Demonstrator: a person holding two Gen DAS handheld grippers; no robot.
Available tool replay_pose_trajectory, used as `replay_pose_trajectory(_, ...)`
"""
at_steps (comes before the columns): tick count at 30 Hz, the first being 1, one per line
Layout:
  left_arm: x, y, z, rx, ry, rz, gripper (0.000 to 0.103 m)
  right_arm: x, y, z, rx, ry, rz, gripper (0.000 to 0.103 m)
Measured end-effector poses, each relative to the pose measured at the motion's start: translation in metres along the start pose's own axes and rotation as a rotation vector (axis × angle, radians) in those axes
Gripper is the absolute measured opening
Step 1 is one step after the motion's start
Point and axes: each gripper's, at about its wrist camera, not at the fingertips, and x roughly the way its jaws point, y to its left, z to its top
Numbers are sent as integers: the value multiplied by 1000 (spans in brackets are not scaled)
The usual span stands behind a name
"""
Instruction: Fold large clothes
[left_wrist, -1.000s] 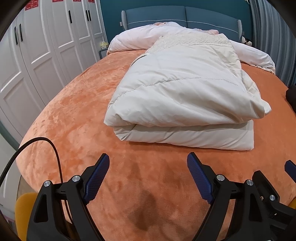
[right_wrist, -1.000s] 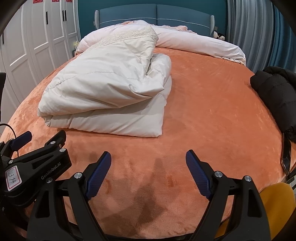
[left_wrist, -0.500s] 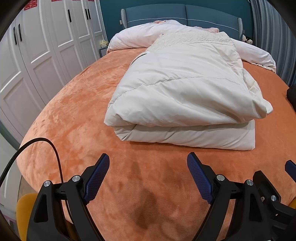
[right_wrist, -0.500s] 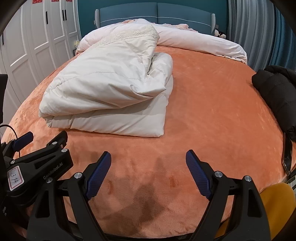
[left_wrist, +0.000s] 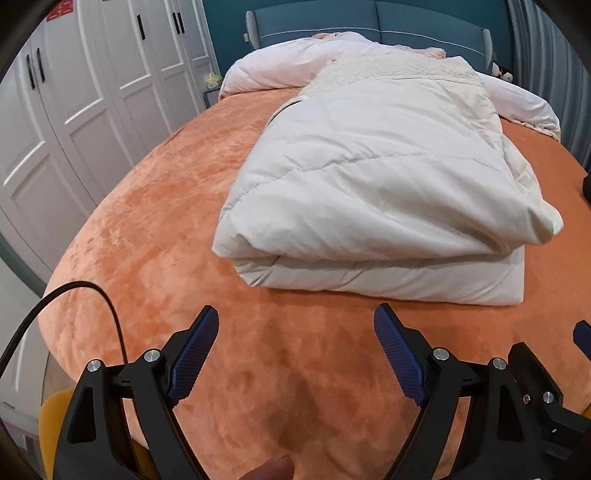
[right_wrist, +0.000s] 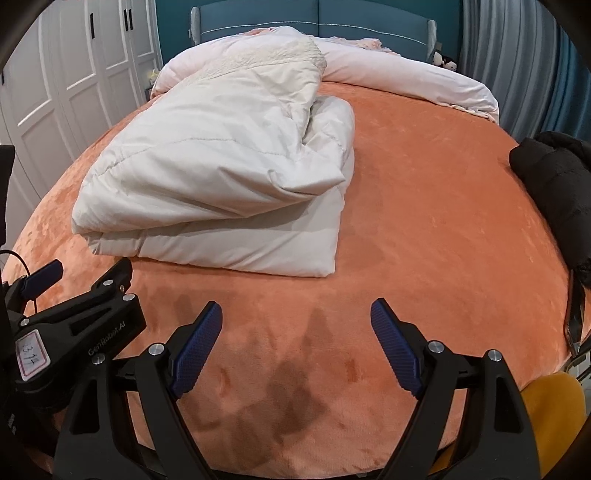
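Two grippers, both spread wide over bare orange bedcover (left_wrist: 155, 206), neither pinching anything. Left gripper (left_wrist: 295, 325) low in its own view, blue pads (left_wrist: 192, 354) apart, well short of the folded cream coat (left_wrist: 369, 184). Right gripper (right_wrist: 295, 319) likewise empty, pads (right_wrist: 397, 350) parted, the near fold of the cream coat (right_wrist: 221, 177) ahead and to the left of it.

Cut off or hard to read: only one blue tip and part of the black frame of the right gripper (left_wrist: 581, 332) at the right edge of the left view; left gripper (right_wrist: 74, 325) seen from the side in the right view, its far finger hidden, label digits blurred. Black garment (right_wrist: 554, 184) at the bed's right edge, partly out of frame, shape unclear. Far end of the coat overlapping the pale pink duvet (right_wrist: 406, 85) at the headboard, boundary between them difficult to trace. Sleeves not distinguishable; underside layers hidden beneath the top fold. Sliver of a fingertip (left_wrist: 269, 470) at the bottom rim, rest of the hand unseen.

Lying left of the bed's centre, folded double. Long axis from foot toward headboard, fleecy collar end far, thick folded edge near and facing the grippers, loose bunched side to the right.
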Motion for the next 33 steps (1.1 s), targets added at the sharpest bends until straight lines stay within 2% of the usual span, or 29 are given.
replay_pose_trajectory(9, 2, 4, 7, -27, -8, 1, 84, -3, 5, 4, 7, -8, 7, 80)
replay_pose_trajectory(33, -4, 0, 16, -14, -14, 8, 83, -10, 6, 9, 12, -19, 10, 80)
